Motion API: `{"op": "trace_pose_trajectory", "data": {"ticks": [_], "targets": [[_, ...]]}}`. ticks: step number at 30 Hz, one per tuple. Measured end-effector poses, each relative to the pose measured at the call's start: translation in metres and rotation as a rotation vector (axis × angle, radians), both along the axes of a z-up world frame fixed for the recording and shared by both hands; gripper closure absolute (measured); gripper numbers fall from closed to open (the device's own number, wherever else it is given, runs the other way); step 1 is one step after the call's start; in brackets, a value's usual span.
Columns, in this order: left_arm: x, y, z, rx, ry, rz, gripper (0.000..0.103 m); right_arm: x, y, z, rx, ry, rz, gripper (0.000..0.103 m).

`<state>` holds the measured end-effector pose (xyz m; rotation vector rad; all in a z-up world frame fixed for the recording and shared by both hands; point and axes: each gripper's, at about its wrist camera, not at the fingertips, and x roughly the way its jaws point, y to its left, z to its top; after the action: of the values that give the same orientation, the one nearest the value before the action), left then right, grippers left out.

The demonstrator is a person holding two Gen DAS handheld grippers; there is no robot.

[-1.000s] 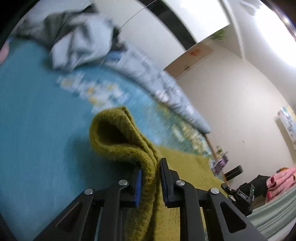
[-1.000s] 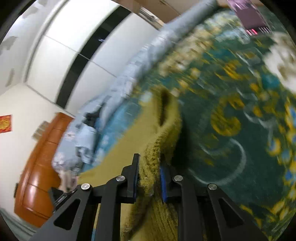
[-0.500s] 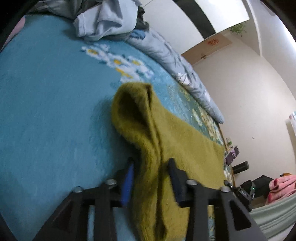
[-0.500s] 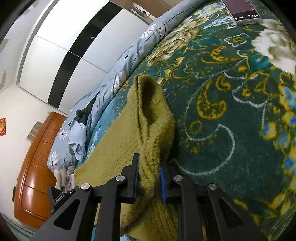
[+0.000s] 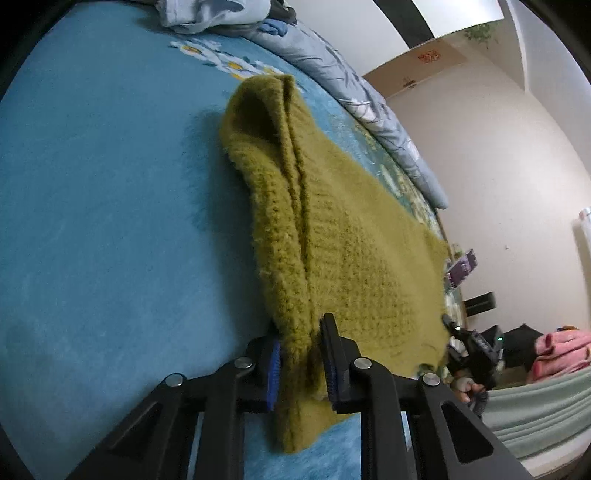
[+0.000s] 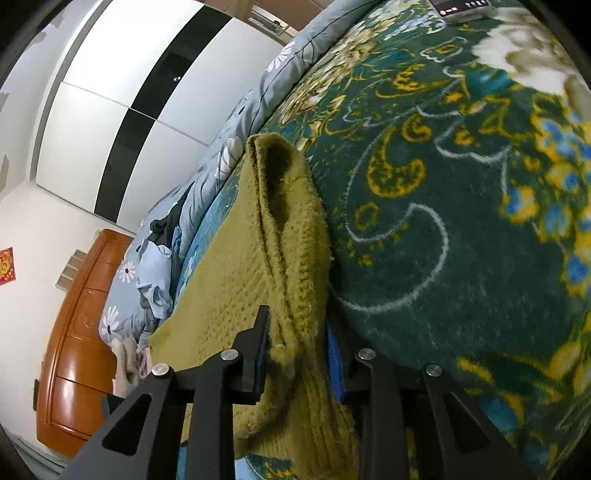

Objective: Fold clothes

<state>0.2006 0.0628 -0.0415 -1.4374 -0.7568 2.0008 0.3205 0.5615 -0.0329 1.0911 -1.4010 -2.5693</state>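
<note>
An olive-green knitted sweater [image 5: 351, 240] lies spread on the bed, its near edge doubled into a thick fold. My left gripper [image 5: 299, 354] is shut on that fold at the sweater's left end, low over the blue blanket [image 5: 92, 203]. In the right wrist view the same sweater [image 6: 229, 266] runs off to the left. Its folded edge passes between the fingers of my right gripper [image 6: 297, 343], whose jaws stand apart and slack around the knit.
A heap of grey and blue clothes [image 5: 214, 14] and a flowered duvet [image 5: 369, 110] lie along the bed's far side. The dark green floral blanket [image 6: 461, 221] spreads to the right, with a phone [image 6: 461, 5] at its far edge. A wooden cabinet [image 6: 74, 350] stands beyond.
Both grippers came down to the bed with the sweater's fold. The left jaws widened half a second ago and have closed on the fold again. The right jaws have just spread.
</note>
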Motion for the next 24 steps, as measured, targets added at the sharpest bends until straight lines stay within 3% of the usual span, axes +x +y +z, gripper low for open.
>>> {"op": "trace_pose_trajectory", "data": {"ticks": [7, 9, 13, 15, 18, 22, 24], "targets": [[0.008, -0.007, 0.014, -0.05, 0.03, 0.006, 0.079, 0.015, -0.003, -0.004, -0.021, -0.002, -0.006, 0.072], [0.011, -0.012, 0.027, -0.122, 0.075, 0.02, 0.078, 0.018, -0.004, -0.004, -0.024, -0.004, -0.008, 0.071], [0.023, 0.001, 0.062, -0.246, 0.251, -0.014, 0.047, 0.021, -0.006, -0.004, -0.028, -0.011, -0.015, 0.07], [0.029, 0.025, 0.074, -0.257, 0.328, -0.087, 0.038, 0.021, -0.008, -0.002, -0.024, -0.02, -0.023, 0.07], [0.036, 0.074, 0.079, -0.271, 0.389, -0.203, 0.036, 0.02, -0.012, 0.002, -0.013, -0.047, -0.044, 0.07], [0.042, 0.13, 0.066, -0.252, 0.38, -0.308, 0.036, 0.02, -0.02, 0.013, 0.007, -0.067, -0.072, 0.076], [0.042, 0.149, 0.058, -0.278, 0.374, -0.334, 0.036, 0.019, -0.025, 0.019, 0.028, -0.078, -0.077, 0.077]]}}
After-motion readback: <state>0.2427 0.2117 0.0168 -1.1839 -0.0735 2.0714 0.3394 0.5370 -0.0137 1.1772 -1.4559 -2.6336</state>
